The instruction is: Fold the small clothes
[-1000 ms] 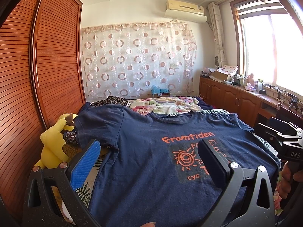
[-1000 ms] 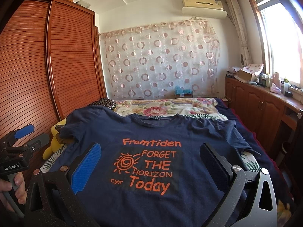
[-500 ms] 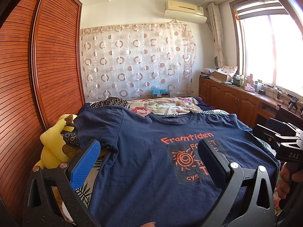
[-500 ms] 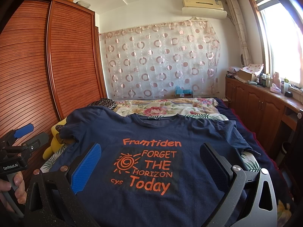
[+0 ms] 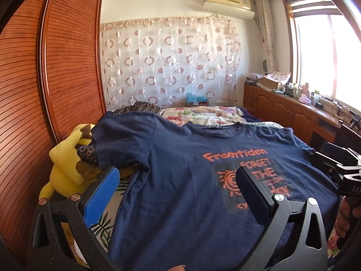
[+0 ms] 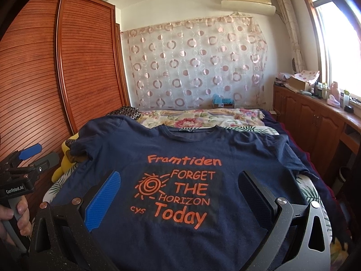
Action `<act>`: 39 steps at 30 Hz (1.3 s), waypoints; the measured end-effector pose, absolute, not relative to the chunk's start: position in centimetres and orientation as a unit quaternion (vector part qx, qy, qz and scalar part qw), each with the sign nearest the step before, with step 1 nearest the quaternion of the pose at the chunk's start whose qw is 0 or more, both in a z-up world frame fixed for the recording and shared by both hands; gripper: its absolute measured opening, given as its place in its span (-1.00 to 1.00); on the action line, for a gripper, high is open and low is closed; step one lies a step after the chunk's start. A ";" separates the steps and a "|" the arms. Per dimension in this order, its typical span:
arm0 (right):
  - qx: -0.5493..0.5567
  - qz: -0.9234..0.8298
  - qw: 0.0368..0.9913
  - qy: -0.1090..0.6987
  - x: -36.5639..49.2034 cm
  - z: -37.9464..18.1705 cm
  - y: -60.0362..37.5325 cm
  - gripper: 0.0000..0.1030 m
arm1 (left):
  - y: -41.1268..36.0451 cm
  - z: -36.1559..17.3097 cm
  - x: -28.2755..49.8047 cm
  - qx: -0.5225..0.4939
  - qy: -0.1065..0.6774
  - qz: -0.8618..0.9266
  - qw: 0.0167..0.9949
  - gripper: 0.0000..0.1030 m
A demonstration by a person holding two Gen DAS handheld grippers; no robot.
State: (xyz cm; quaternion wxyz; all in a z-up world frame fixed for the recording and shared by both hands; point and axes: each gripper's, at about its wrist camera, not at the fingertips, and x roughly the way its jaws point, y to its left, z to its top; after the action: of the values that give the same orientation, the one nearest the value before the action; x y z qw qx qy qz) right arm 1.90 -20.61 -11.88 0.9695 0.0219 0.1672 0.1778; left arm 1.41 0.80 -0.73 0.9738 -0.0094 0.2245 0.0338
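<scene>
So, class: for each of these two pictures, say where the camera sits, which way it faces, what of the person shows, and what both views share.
Left wrist: on the left hand-held gripper, open over the navy T-shirt, facing up the bed toward the curtain; the right hand shows at its right edge.
Right wrist: on the right hand-held gripper, open, facing the same way, centred on the shirt's print; the left hand shows at its left edge.
Shared: T-shirt, curtain, wardrobe, yellow plush toy.

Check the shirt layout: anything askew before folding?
T-shirt lies mostly flat, print up. Its left sleeve drapes over a yellow plush toy instead of lying flat; the right sleeve is rumpled at the bed edge.
</scene>
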 end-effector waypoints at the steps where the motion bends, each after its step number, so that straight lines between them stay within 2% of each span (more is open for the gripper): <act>1: 0.020 0.181 0.968 0.170 2.2 -12.0 -20.5 1.00 | 1.2 -0.8 1.7 -0.010 0.228 0.037 0.973 1.00; 17: -0.003 0.232 0.951 0.205 8.2 -12.0 -19.1 1.00 | 7.7 -3.6 6.1 0.001 0.271 0.060 0.961 1.00; 32: -0.027 0.281 0.924 0.259 17.0 -11.5 -18.4 1.00 | 16.7 -3.0 14.4 -0.056 0.310 0.055 0.947 0.99; 36: -0.035 0.297 0.915 0.272 19.8 -10.7 -17.3 1.00 | 19.4 -3.7 16.7 -0.098 0.331 0.052 0.937 0.69; 37: -0.036 0.301 0.912 0.275 20.5 -10.5 -17.1 1.00 | 20.0 -3.9 17.2 -0.107 0.336 0.051 0.934 0.54; 38: -0.038 0.305 0.910 0.278 21.0 -10.3 -16.9 1.00 | 20.4 -4.2 17.7 -0.113 0.343 0.051 0.931 0.32; 39: -0.040 0.310 0.907 0.280 21.8 -10.1 -16.6 1.00 | 20.7 -4.5 18.3 -0.116 0.349 0.051 0.928 0.21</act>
State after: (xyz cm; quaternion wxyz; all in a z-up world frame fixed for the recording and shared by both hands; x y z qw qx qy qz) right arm 21.79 -16.61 -10.05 0.9074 -0.0399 0.2804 0.3104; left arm 18.27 20.69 -4.47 0.9284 -0.1157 0.3494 0.0512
